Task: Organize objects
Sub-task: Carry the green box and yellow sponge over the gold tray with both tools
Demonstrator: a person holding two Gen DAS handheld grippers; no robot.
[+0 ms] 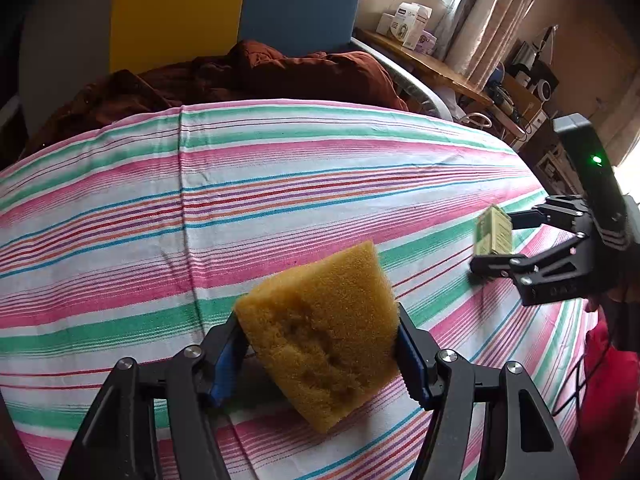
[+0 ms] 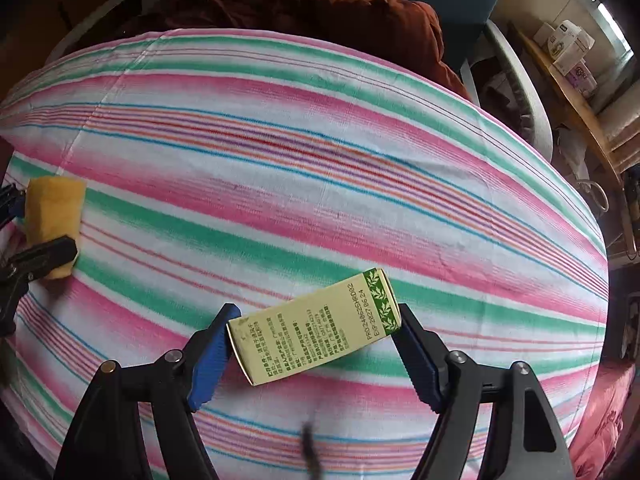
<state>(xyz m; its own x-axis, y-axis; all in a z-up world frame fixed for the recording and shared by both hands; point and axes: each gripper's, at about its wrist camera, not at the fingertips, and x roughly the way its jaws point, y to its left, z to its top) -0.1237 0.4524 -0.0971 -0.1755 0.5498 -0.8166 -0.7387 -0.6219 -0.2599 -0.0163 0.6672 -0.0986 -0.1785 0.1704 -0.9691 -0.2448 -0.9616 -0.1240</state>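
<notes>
Sponge (image 1: 320, 344) in L gripper (image 1: 320, 356), underside hidden; box (image 2: 316, 326) in R gripper (image 2: 316, 344).

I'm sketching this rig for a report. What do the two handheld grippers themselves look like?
Both look alike: the left gripper and the right gripper have matte black linkage fingers with silver pivot pins and ribbed blue pads. Seen from the left wrist view, the right gripper's black body carries a lit green LED, faint lettering on its base, and a thin black cable nearby.

Left wrist view low and close over the pink, green and white striped bedsheet (image 1: 280, 184), facing the rust-brown crumpled blanket (image 1: 256, 72) at 12 o'clock, right wrist view likewise, both sharing sheet, blanket, each other's tongs at 3 and 9 o'clock
</notes>
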